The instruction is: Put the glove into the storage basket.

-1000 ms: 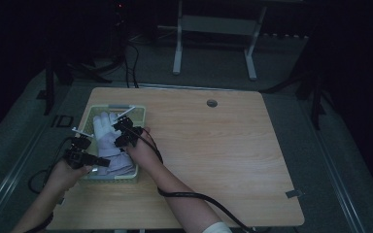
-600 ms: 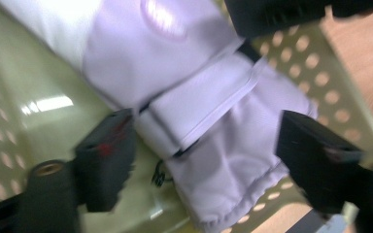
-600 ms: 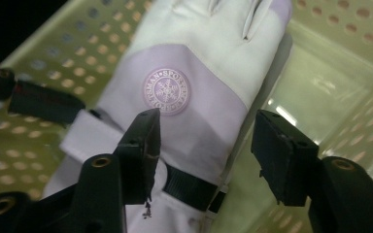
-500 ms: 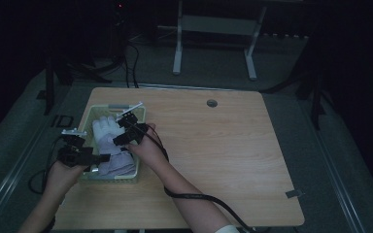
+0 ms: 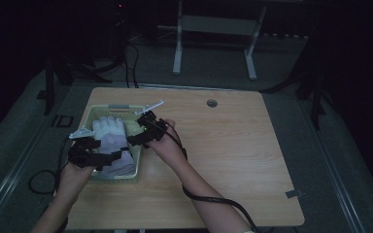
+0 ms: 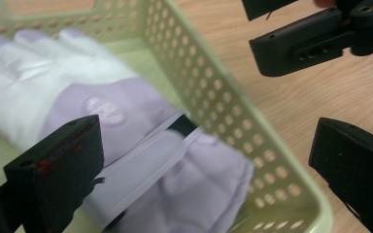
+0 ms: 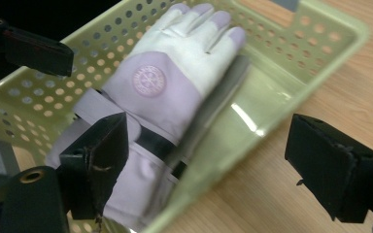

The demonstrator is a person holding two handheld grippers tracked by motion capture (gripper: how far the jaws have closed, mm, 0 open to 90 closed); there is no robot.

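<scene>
Two open tools (image 5: 108, 156) (image 5: 135, 139) flank basket (image 5: 135, 171) holding glove (image 5: 111, 138).

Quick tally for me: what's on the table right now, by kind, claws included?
Glove, white and lilac: 1
Perforated pale green basket: 1
Claws, left claw and right claw, both open: 2
Total: 4
</scene>
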